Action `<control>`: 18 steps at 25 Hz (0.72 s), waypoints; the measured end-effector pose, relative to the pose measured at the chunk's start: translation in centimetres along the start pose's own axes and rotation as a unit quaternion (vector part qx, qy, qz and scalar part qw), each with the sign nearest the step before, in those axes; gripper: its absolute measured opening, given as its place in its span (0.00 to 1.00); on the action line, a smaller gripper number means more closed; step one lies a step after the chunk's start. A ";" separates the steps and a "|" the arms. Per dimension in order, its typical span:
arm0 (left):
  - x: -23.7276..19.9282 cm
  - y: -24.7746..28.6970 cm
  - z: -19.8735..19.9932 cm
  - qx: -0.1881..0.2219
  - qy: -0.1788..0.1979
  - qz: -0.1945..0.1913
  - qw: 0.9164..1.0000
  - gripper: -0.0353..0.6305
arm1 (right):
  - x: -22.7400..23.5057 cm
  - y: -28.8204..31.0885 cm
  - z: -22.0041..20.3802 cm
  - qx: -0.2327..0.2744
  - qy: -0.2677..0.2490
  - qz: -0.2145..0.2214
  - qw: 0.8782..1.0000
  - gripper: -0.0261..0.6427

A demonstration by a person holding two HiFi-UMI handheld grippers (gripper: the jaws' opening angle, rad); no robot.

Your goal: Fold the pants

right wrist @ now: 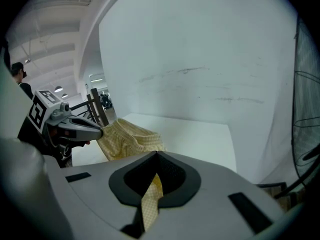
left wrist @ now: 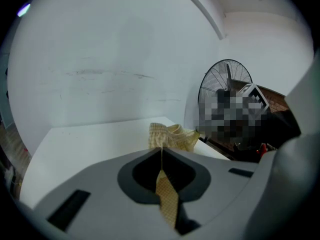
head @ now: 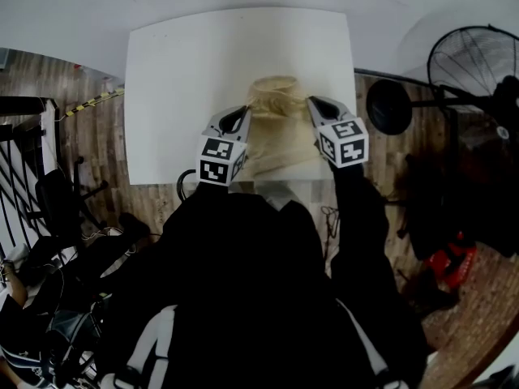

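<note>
Dark clothing (head: 243,282) of the person fills the bottom of the head view and covers the near edge of the white table (head: 186,79). Just past it, the left gripper (head: 242,116) and right gripper (head: 315,104) are each pressed together on a pinch of pale yellow checked cloth; a thin strip of it runs between the closed jaws in both gripper views. The pants (head: 276,132) lie on the near right part of the table, between the two grippers. Their long axis runs straight away from the person, and a rounded, gathered end, seemingly the waistband, points at the far edge. The near end passes under the grippers' marker cubes and the person's body, so I cannot tell where it stops. A plain white wall (left wrist: 110,59) stands behind the table, a wooden floor (head: 97,148) lies around it, and a black standing fan (head: 474,63) is at the right.
</note>
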State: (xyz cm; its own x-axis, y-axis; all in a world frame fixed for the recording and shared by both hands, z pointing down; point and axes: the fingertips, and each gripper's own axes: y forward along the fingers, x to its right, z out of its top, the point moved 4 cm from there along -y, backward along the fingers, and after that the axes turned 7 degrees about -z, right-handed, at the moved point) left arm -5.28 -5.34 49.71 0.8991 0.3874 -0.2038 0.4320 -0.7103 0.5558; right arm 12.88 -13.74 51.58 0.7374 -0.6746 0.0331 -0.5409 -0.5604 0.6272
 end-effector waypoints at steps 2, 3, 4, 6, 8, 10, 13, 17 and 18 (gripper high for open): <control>0.4 -0.1 -0.6 -0.001 0.027 -0.001 1.000 0.07 | -0.1 -0.2 -0.6 0.003 -0.010 0.000 1.000 0.04; 0.4 0.0 -0.9 -0.002 0.042 -0.001 0.999 0.07 | -0.2 -0.2 -0.8 0.005 -0.014 0.000 1.000 0.05; 0.6 0.0 -1.2 -0.004 0.055 -0.003 0.998 0.07 | -0.3 -0.2 -1.1 0.005 -0.016 0.000 1.000 0.04; 1.3 0.0 -1.9 -0.011 0.074 -0.007 0.997 0.07 | -0.5 -0.5 -2.1 0.003 -0.018 0.004 1.000 0.04; 2.3 0.1 -2.6 -0.020 0.087 -0.014 0.996 0.07 | -0.7 -0.9 -3.4 -0.002 -0.022 0.007 1.000 0.04; 2.9 0.0 -3.4 -0.029 0.099 -0.019 0.994 0.07 | -1.1 -1.2 -4.4 -0.003 -0.028 0.011 1.000 0.04; 3.3 -0.1 -4.3 -0.038 0.112 -0.026 0.993 0.07 | -1.7 -1.4 -5.8 -0.010 -0.026 0.014 0.999 0.05; 4.0 0.2 -5.7 -0.044 0.125 -0.042 0.990 0.07 | -1.9 -1.5 -7.3 -0.013 -0.025 0.015 0.999 0.05; 4.2 0.2 -6.0 -0.044 0.126 -0.046 0.990 0.07 | -1.9 -1.6 -7.6 -0.015 -0.025 0.014 0.999 0.05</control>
State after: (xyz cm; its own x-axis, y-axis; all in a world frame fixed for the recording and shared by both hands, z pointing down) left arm -1.85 -0.37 53.81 0.8055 0.5901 -0.0544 0.4924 -0.6155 0.6154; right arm 15.42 -7.89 56.39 0.7003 -0.7138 0.0128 -0.5486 -0.5266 0.6494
